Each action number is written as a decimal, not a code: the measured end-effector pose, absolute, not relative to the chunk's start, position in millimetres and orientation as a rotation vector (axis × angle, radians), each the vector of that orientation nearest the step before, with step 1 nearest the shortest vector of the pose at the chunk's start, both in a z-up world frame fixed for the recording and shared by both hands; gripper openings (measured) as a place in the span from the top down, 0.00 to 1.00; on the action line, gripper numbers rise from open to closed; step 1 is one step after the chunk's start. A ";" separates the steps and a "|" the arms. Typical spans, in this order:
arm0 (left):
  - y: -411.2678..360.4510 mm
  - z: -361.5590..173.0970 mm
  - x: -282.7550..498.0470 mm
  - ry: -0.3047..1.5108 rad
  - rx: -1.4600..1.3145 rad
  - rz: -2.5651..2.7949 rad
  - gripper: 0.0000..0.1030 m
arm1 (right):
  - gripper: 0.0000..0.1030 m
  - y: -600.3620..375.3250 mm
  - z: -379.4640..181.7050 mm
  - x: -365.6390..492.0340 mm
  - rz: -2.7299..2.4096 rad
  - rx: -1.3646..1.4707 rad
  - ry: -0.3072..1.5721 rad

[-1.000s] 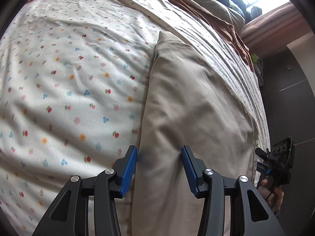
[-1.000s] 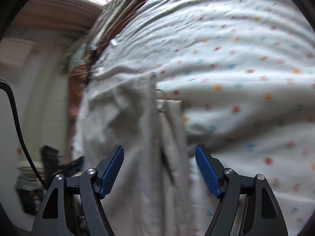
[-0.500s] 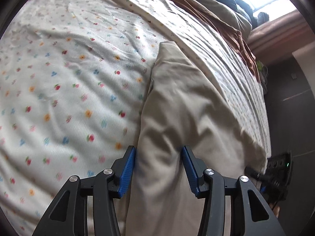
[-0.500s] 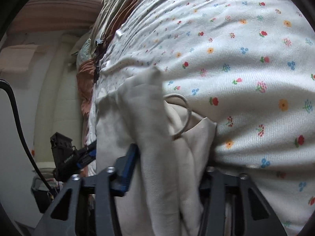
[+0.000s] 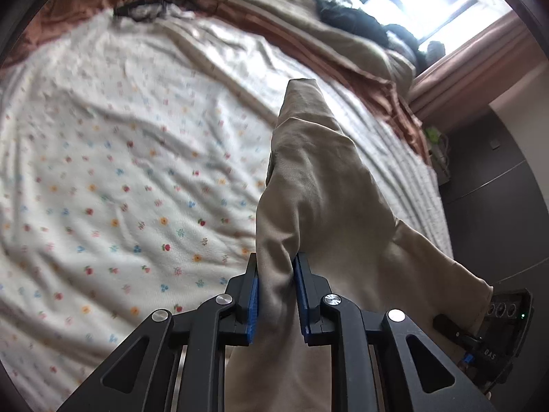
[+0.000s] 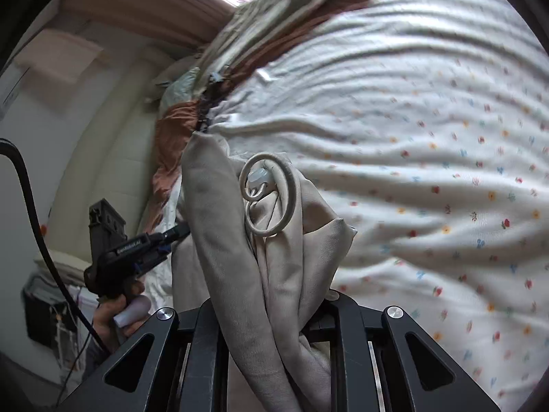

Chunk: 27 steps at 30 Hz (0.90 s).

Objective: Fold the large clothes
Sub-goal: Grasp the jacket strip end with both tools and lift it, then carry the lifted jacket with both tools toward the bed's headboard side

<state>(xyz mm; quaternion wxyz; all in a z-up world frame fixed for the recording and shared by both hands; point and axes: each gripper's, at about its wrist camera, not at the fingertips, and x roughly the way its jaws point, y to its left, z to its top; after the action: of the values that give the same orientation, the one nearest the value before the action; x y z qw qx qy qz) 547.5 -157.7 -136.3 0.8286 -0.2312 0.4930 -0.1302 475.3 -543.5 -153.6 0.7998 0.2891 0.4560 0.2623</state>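
A drawstring loop (image 6: 269, 194) on the beige trousers (image 5: 319, 185) is shown only by the right wrist view, where the left gripper (image 6: 120, 250), gripped by a hand (image 6: 118, 312), sits at 9 o'clock; both pairs of jaws, the right gripper (image 6: 271, 312) included, are closing on cloth lifted above the floral bed (image 5: 120, 171).

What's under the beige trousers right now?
The flowered bedsheet lies beneath the beige trousers. Whatever sits directly under the bunched cloth is covered.

Floral-sheeted bed (image 5: 137, 178) bears beige trousers (image 5: 319, 185) and rumpled brown blanket (image 5: 387, 92).
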 end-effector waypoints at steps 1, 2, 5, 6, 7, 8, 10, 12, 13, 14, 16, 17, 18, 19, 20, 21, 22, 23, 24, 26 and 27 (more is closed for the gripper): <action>-156.4 -128.5 542.1 1.032 -0.489 -0.276 0.81 | 0.84 -539.6 -142.4 467.9 0.566 0.608 0.962; -153.4 -122.6 537.2 1.019 -0.489 -0.275 0.81 | 0.84 -536.3 -132.9 461.6 0.568 0.599 0.948; -144.1 -98.5 520.1 0.973 -0.503 -0.278 0.82 | 0.84 -522.3 -107.2 445.2 0.580 0.570 0.914; -142.8 -92.6 515.5 0.963 -0.511 -0.283 0.82 | 0.84 -517.2 -97.9 438.5 0.587 0.559 0.902; -137.5 -86.4 509.3 0.955 -0.526 -0.292 0.82 | 0.84 -511.8 -87.3 430.8 0.595 0.547 0.888; -128.9 -79.7 500.1 0.943 -0.555 -0.304 0.82 | 0.84 -509.4 -80.6 424.4 0.602 0.541 0.878; -114.9 -64.3 481.8 0.908 -0.589 -0.317 0.83 | 0.84 -497.7 -61.0 407.3 0.625 0.525 0.844; -102.1 -48.6 463.1 0.876 -0.597 -0.314 0.83 | 0.84 -484.0 -45.7 394.4 0.641 0.508 0.821; -97.2 -42.8 457.4 0.864 -0.603 -0.313 0.83 | 0.84 -478.9 -39.0 388.5 0.648 0.501 0.812; -91.0 -35.4 450.6 0.849 -0.609 -0.312 0.83 | 0.84 -472.5 -31.0 381.4 0.658 0.492 0.800; -79.3 -19.0 436.1 0.812 -0.612 -0.308 0.83 | 0.84 -458.9 -15.3 367.9 0.676 0.469 0.773; -70.4 -8.8 428.3 0.790 -0.612 -0.307 0.83 | 0.84 -451.8 -7.9 362.6 0.685 0.459 0.762; -64.0 -1.6 422.9 0.775 -0.613 -0.306 0.84 | 0.84 -443.8 1.2 356.4 0.697 0.450 0.749; -56.3 5.4 418.1 0.759 -0.616 -0.306 0.84 | 0.84 -437.5 8.5 352.1 0.705 0.444 0.740; -46.5 13.1 412.3 0.742 -0.621 -0.303 0.84 | 0.84 -429.1 17.9 347.2 0.718 0.436 0.728; -34.4 22.1 405.8 0.723 -0.625 -0.298 0.84 | 0.84 -419.9 26.1 344.1 0.730 0.429 0.720; -22.8 30.2 400.7 0.705 -0.630 -0.293 0.84 | 0.84 -410.7 34.5 340.9 0.742 0.422 0.714; -12.5 36.3 396.5 0.690 -0.638 -0.289 0.85 | 0.84 -400.3 42.8 337.7 0.753 0.412 0.709; 0.8 44.0 390.9 0.672 -0.649 -0.284 0.85 | 0.84 -390.1 48.8 336.6 0.759 0.405 0.707; 25.4 57.2 379.7 0.646 -0.662 -0.273 0.85 | 0.84 -366.6 63.3 331.1 0.779 0.384 0.701; 36.8 61.5 375.9 0.637 -0.663 -0.267 0.85 | 0.84 -350.1 71.8 327.8 0.790 0.372 0.702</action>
<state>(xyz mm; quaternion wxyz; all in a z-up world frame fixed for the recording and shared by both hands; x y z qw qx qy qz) 375.9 36.8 61.5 0.8875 -0.3192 0.3064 -0.1287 327.8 -350.1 71.8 0.8473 0.1766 0.3327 0.3745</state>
